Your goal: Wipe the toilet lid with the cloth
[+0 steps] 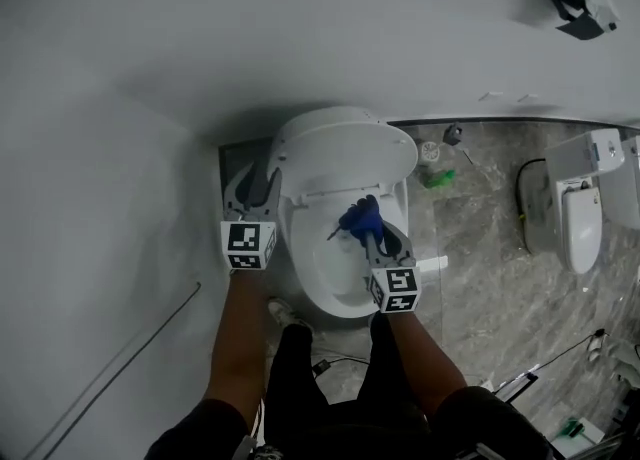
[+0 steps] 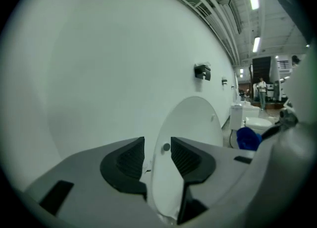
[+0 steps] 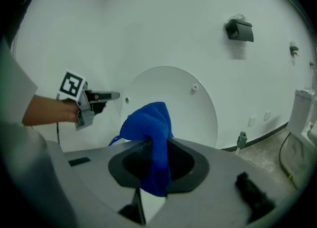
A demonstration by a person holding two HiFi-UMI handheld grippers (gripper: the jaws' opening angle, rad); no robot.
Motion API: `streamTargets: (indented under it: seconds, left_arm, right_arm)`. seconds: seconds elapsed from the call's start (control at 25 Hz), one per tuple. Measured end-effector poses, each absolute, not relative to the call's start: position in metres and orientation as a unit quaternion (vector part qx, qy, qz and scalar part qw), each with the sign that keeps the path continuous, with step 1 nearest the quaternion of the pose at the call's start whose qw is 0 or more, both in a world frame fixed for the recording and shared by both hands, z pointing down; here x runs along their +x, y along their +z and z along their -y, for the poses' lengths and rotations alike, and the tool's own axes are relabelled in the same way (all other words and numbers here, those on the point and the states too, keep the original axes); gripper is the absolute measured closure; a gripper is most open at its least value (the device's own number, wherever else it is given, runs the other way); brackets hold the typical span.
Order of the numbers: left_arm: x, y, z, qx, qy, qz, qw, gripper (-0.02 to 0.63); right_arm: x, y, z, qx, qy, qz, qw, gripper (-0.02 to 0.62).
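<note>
The white toilet lid [image 1: 345,148] stands raised against the wall above the open bowl [image 1: 325,273]. My left gripper [image 1: 258,180] is open at the lid's left edge. In the left gripper view the lid [image 2: 190,123] shows through the gap of that gripper [image 2: 157,155], and nothing is pressed between the pads. My right gripper [image 1: 365,226] hangs over the bowl, shut on a blue cloth [image 1: 358,216]. In the right gripper view the cloth [image 3: 151,130] bunches out of the right gripper [image 3: 154,165], in front of the lid [image 3: 188,108], with the left gripper [image 3: 94,97] off to the left.
A white wall runs behind and to the left. A second toilet [image 1: 580,218] stands to the right on the grey marble floor, with a green item [image 1: 437,178] between the two. A dark wall fitting [image 3: 239,29] hangs above the lid. Cables lie by my feet.
</note>
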State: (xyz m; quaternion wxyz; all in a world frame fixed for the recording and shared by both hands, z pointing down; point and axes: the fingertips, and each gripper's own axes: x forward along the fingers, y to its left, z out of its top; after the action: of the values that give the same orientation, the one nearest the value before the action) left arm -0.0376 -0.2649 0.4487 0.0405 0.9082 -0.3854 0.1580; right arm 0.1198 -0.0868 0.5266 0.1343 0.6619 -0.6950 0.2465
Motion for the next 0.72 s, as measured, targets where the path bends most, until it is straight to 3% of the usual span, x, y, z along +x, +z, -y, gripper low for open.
streamTargets:
  seconds: [0.2, 0.36, 0.48, 0.72]
  left_arm:
    - [-0.016, 0.456, 0.282, 0.928, 0.209, 0.306, 0.034, 0.451]
    - [0.004, 0.449, 0.291, 0.936, 0.218, 0.274, 0.025, 0.454]
    - [0.008, 0.446, 0.290, 0.936, 0.221, 0.273, 0.023, 0.512]
    - [0.002, 0.440, 0.264, 0.939, 0.218, 0.261, 0.047, 0.520]
  right_arm:
    - [0.095, 0.470, 0.096, 0.652, 0.241, 0.716, 0.053, 0.528]
    - [0.095, 0.456, 0.093, 0.654, 0.237, 0.718, 0.037, 0.528]
    - [0.107, 0.459, 0.081, 0.664, 0.243, 0.707, 0.034, 0.528]
    - [0.139, 0.461, 0.054, 0.696, 0.257, 0.670, 0.017, 0.528]
